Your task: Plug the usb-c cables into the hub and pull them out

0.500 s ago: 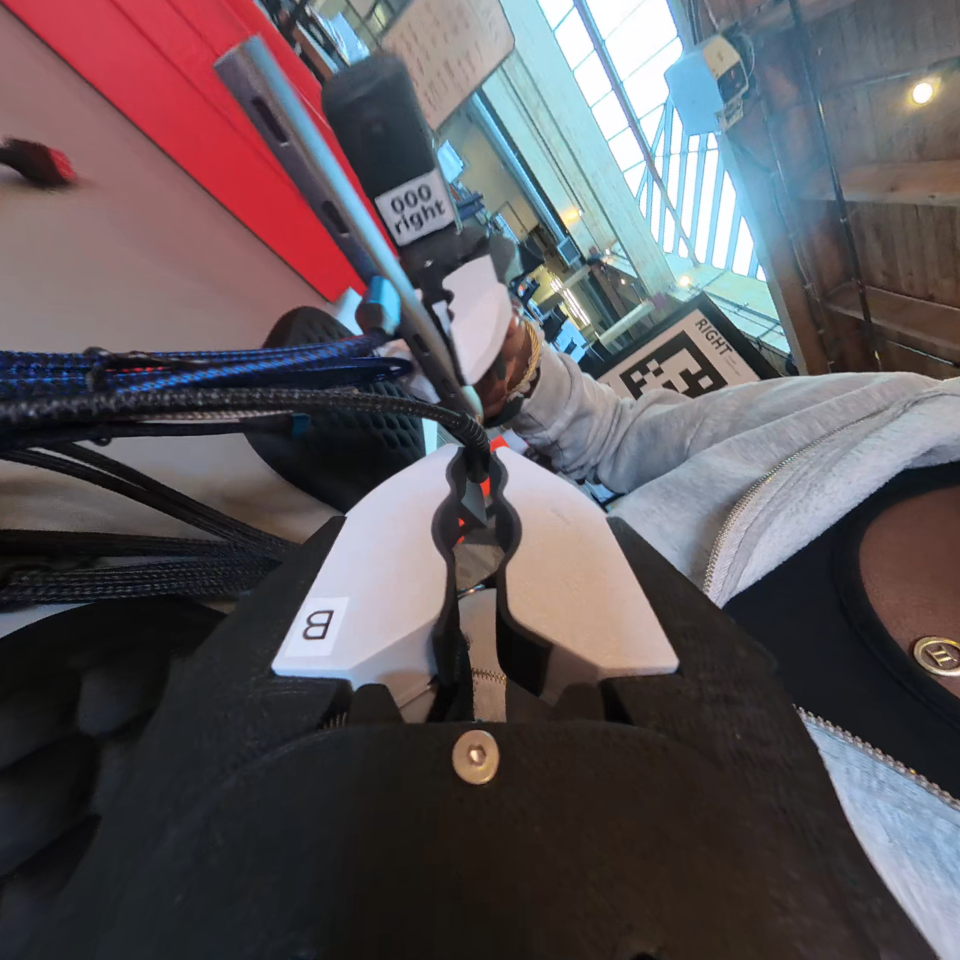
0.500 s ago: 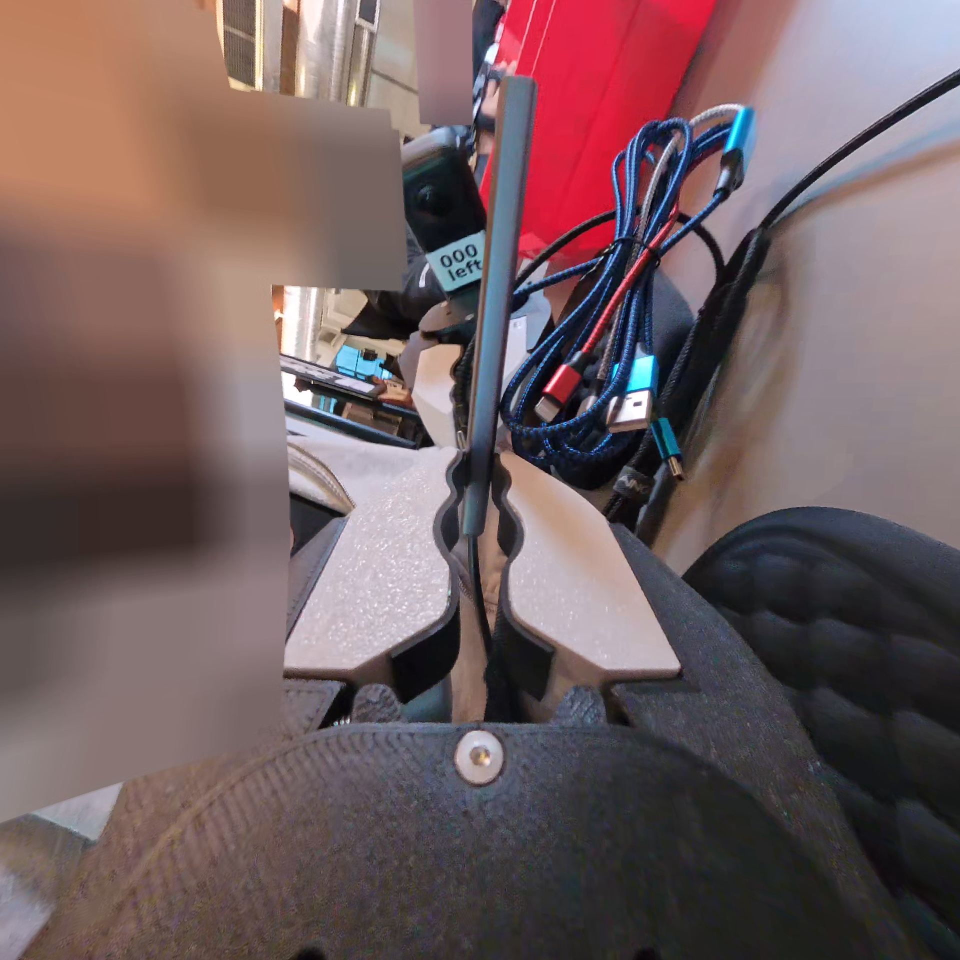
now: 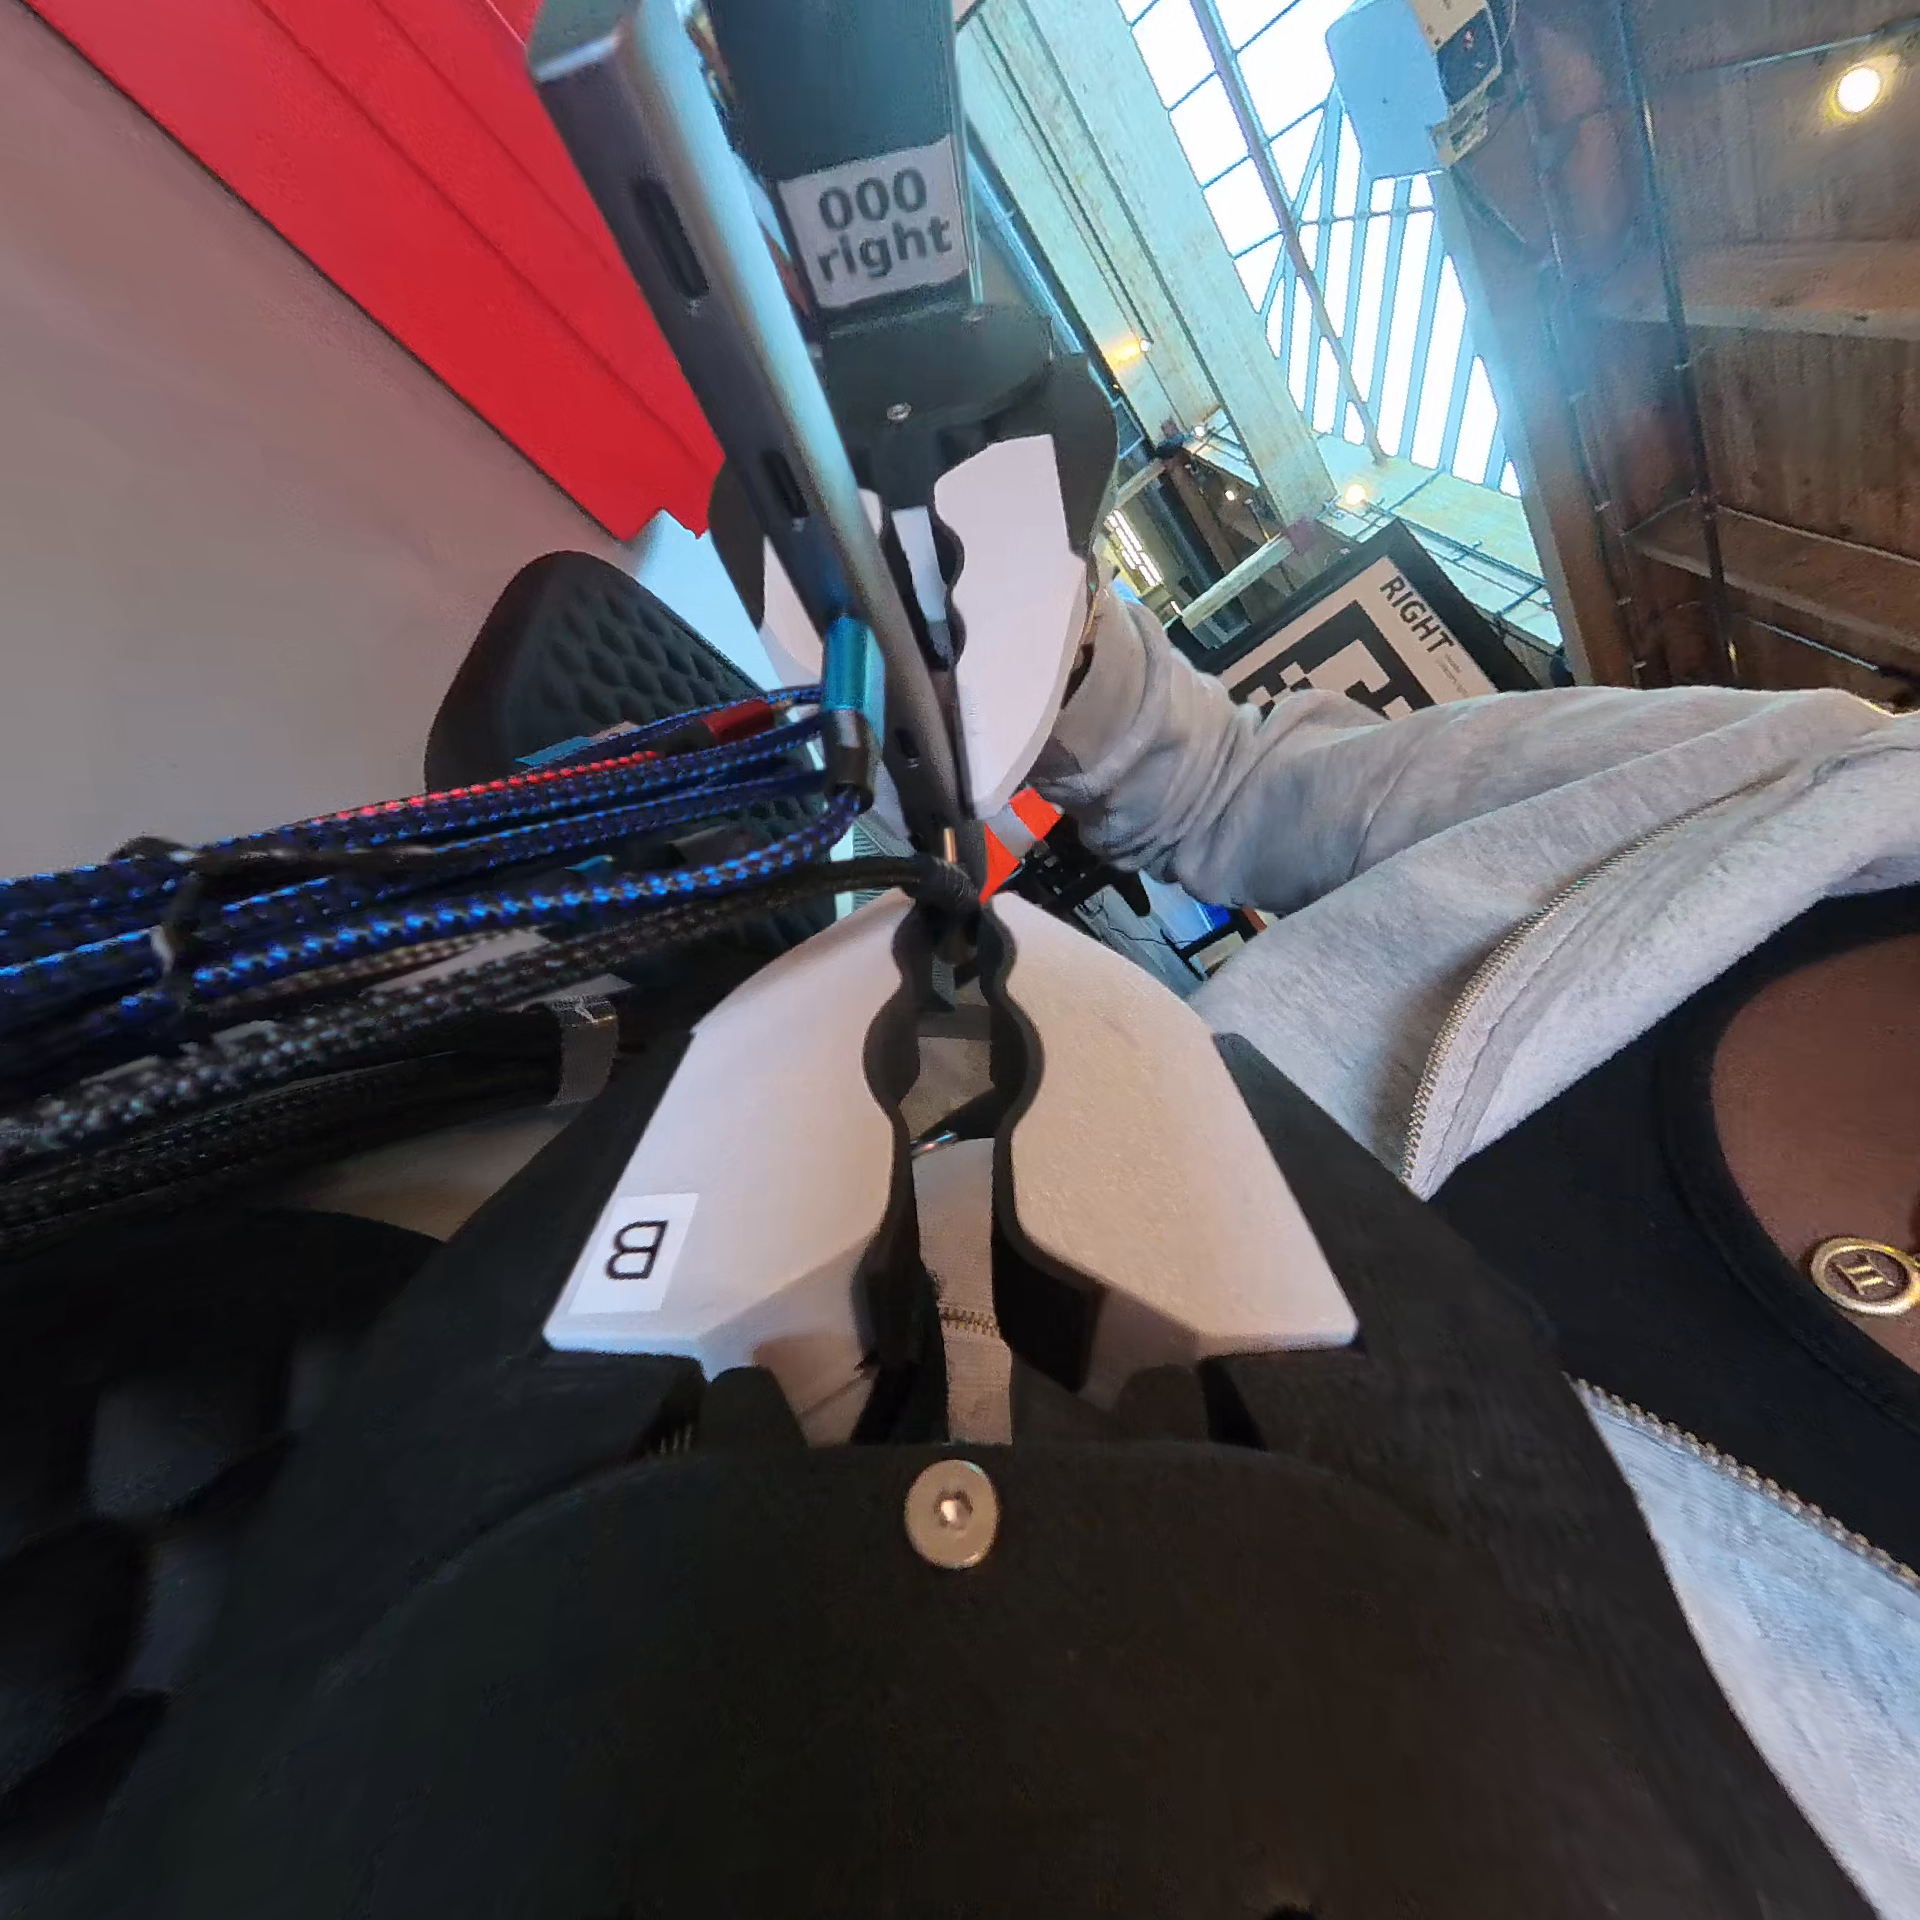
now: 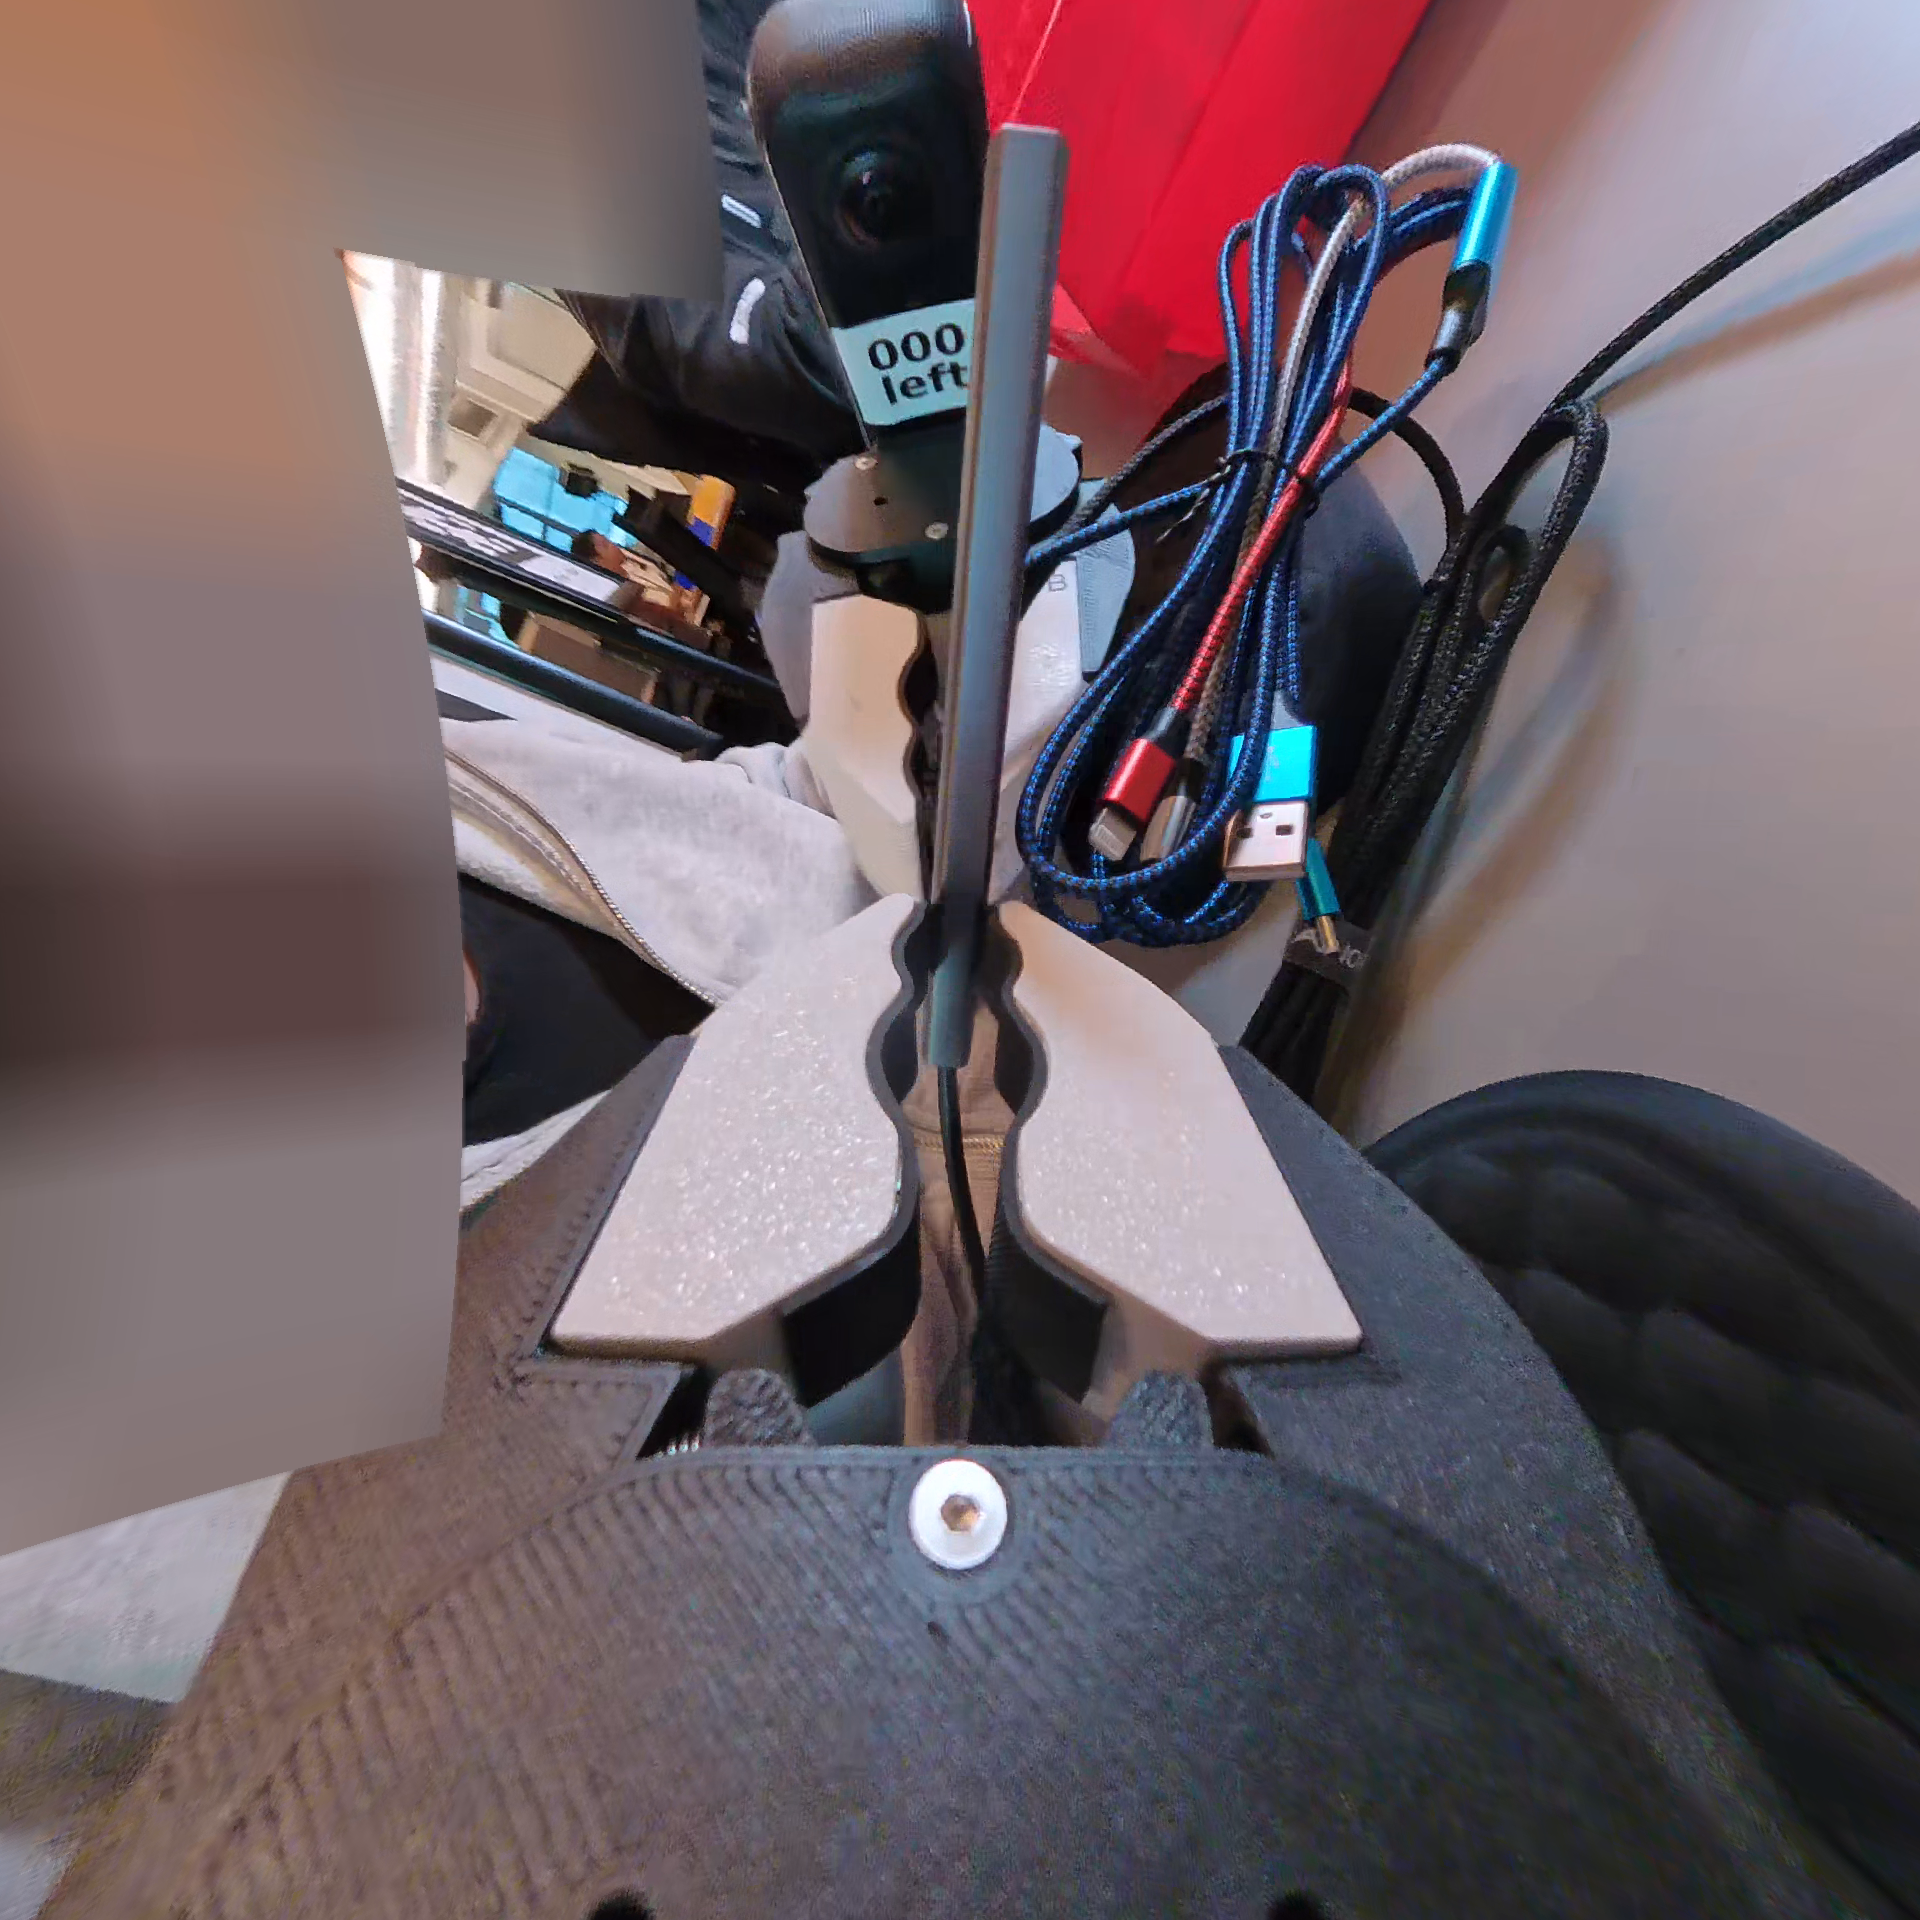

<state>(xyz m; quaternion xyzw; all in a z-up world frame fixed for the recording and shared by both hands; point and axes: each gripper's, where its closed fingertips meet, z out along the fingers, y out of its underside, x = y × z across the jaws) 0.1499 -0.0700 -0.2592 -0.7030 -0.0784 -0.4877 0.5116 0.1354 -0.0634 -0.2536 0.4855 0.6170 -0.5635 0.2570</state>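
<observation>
The right claw clamps the hub by its lower end, the left claw pinches a black cable at the hub's edge, blue cables bunched beside it.

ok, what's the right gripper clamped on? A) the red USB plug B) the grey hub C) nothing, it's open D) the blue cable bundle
B: in the right wrist view the right gripper has its jaws shut on the lower end of the slim grey hub; the blue cable bundle hangs apart to the side.
</observation>
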